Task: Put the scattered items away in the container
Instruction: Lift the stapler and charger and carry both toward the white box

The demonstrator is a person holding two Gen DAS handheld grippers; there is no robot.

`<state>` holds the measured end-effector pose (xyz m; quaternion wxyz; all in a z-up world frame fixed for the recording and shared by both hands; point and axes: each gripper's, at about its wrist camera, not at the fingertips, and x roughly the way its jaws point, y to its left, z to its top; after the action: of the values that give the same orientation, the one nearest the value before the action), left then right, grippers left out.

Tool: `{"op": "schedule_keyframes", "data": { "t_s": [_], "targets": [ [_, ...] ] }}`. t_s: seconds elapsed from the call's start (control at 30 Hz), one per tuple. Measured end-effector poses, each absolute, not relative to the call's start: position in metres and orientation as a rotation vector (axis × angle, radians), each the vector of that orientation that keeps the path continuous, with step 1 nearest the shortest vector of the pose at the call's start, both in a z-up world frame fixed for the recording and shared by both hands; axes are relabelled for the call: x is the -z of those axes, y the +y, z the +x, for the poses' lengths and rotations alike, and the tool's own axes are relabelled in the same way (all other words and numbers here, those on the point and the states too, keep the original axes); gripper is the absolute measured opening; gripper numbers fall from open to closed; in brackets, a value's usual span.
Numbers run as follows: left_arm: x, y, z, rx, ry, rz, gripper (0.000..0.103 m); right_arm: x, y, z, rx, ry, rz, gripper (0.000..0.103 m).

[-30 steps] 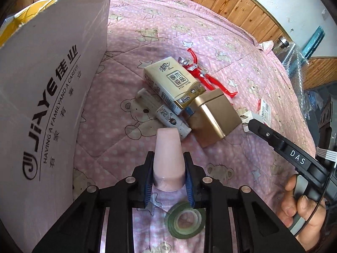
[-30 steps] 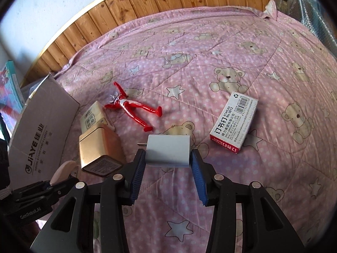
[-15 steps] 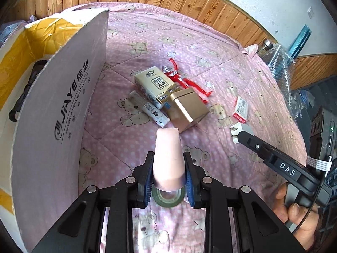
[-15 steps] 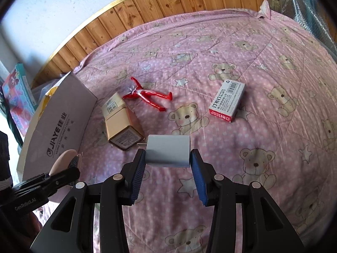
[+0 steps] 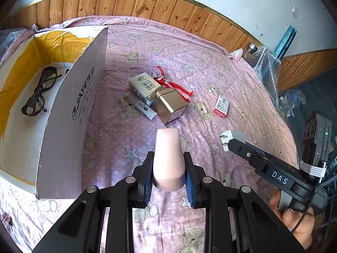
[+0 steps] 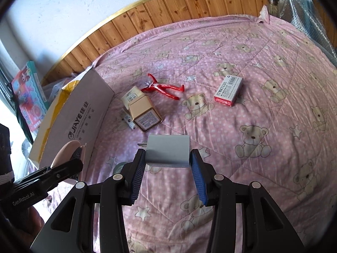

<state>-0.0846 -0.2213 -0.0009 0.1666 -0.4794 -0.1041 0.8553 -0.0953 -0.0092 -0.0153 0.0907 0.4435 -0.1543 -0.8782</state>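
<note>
My left gripper (image 5: 168, 176) is shut on a pale pink bottle (image 5: 168, 154), held above the bedspread to the right of the open cardboard box (image 5: 69, 109). Black glasses (image 5: 39, 92) lie inside the box. My right gripper (image 6: 168, 164) is shut on a white plug adapter (image 6: 167, 150), also seen as the plug adapter (image 5: 231, 138) at the right of the left wrist view. On the bed lie a tissue pack (image 5: 145, 87), a gold tin (image 5: 171, 105), a red toy figure (image 5: 172, 84), a slim white tube (image 5: 141, 107) and a staples box (image 5: 221, 106).
The pink bear-print bedspread (image 6: 263, 126) is bordered by a wooden wall panel (image 6: 189, 2). Bubble wrap and a jar (image 5: 251, 48) sit at the far right edge. A colourful book (image 6: 27, 92) stands beyond the box. A person's hand (image 5: 294, 221) holds the right gripper.
Both grippers have risen and pulled back from the bed with their loads. The box interior with the glasses has come into the left wrist view. The green tape roll is now hidden.
</note>
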Motion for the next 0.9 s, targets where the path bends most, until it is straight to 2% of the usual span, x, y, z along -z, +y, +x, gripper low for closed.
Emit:
{"op": "schedule_keyframes", "data": {
  "t_s": [0.9],
  "targets": [
    [-0.042, -0.250, -0.046, -2.495, -0.383, -1.197, 0.027, -0.027, -0.044, -0.056, 2.603, -0.359, 1.207, 0.045]
  ]
}}
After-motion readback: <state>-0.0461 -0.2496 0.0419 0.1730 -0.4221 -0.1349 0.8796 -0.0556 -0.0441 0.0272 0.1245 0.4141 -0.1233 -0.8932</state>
